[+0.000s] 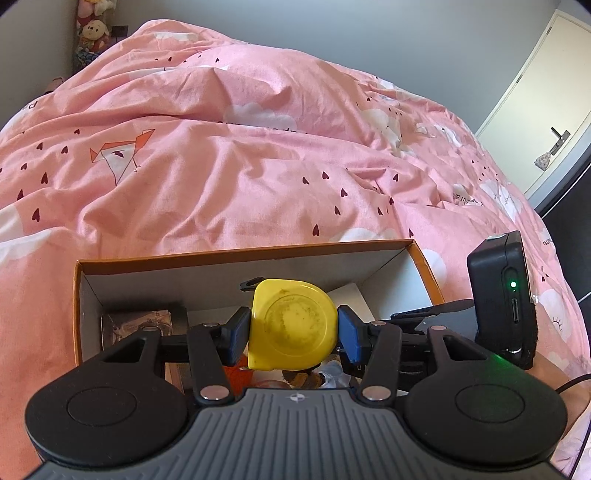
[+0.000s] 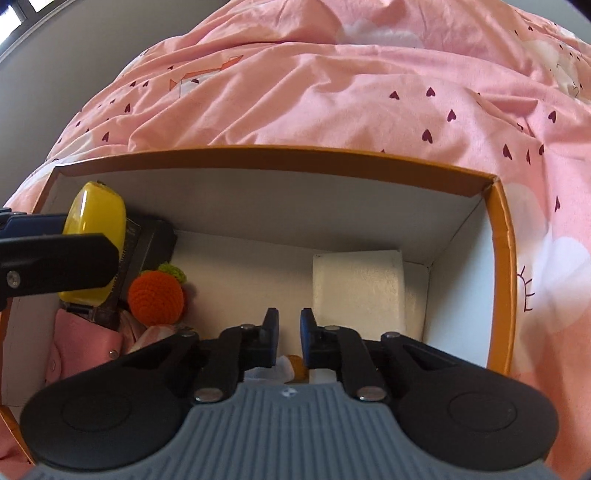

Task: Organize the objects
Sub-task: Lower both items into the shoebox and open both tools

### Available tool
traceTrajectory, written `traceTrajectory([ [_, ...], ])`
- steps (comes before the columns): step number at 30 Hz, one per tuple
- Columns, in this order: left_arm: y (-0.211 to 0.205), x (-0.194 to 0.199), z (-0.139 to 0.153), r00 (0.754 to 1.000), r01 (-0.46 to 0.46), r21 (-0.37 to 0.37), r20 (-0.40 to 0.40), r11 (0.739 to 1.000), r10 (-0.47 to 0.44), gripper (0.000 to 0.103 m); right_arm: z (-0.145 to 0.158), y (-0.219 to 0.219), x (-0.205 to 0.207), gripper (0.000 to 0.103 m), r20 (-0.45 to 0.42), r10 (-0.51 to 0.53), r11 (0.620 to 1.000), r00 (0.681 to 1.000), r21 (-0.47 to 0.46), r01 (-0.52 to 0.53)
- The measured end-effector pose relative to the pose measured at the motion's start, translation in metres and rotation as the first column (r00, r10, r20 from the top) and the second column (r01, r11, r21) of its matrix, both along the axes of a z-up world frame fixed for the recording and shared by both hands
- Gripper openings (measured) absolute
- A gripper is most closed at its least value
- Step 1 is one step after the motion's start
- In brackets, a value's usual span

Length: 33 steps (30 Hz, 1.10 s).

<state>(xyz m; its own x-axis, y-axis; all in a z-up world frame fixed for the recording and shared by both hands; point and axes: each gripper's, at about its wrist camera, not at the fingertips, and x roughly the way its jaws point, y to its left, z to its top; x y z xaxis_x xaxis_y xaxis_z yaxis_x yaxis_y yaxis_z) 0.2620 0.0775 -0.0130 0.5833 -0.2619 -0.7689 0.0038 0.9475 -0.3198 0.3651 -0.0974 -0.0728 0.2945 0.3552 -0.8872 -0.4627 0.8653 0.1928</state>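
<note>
So we're clamping the yellow plastic tape measure w/ left gripper over the orange cardboard box for dropping; right gripper is nearly closed, empty.

A bed fills most of both views, covered by a rumpled pink duvet printed with dark hearts, white clouds and an origami bird. Behind it runs a plain grey wall. Stuffed toys stack up in the upper left corner. At the upper right stands a white door with a lever handle. Daylight enters through a window at the upper left.
</note>
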Motion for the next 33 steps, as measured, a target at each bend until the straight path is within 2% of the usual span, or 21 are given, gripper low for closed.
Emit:
traceTrajectory([
  [6, -0.007, 0.013, -0.016, 0.999, 0.007, -0.014, -0.044, 1.0, -0.008, 0.058, -0.003, -0.002, 0.0, 0.004, 0.041, -0.015, 0.998, 0.999, -0.065, 0.017],
  [9, -0.012, 0.022, -0.026, 0.997, 0.01, -0.001, -0.081, 1.0, -0.01, 0.058, 0.005, -0.003, -0.006, 0.011, 0.061, 0.004, 0.999, 0.998, -0.05, -0.001],
  [11, -0.015, 0.027, -0.034, 0.994, 0.011, 0.013, -0.108, 1.0, -0.009, 0.058, 0.015, -0.008, -0.012, 0.013, 0.092, -0.001, 0.999, 0.996, -0.035, 0.004],
  [16, -0.027, 0.038, -0.049, 0.99, 0.026, 0.069, -0.141, 0.997, -0.016, 0.058, 0.037, -0.016, -0.03, 0.013, 0.216, 0.014, 0.997, 0.976, -0.082, 0.004],
  [19, -0.034, 0.044, -0.057, 0.988, 0.029, 0.111, -0.157, 0.993, -0.012, 0.058, 0.042, -0.019, -0.036, 0.019, 0.257, 0.025, 0.994, 0.966, -0.105, 0.003],
  [25, -0.045, 0.051, -0.069, 0.982, 0.038, 0.18, -0.188, 0.983, -0.004, 0.058, 0.038, -0.022, -0.04, 0.021, 0.252, 0.038, 0.993, 0.967, -0.115, -0.009],
  [33, -0.044, 0.057, -0.082, 0.975, 0.023, 0.212, -0.222, 0.977, 0.025, 0.059, 0.036, -0.026, -0.042, 0.025, 0.262, 0.027, 0.992, 0.965, -0.124, 0.006],
])
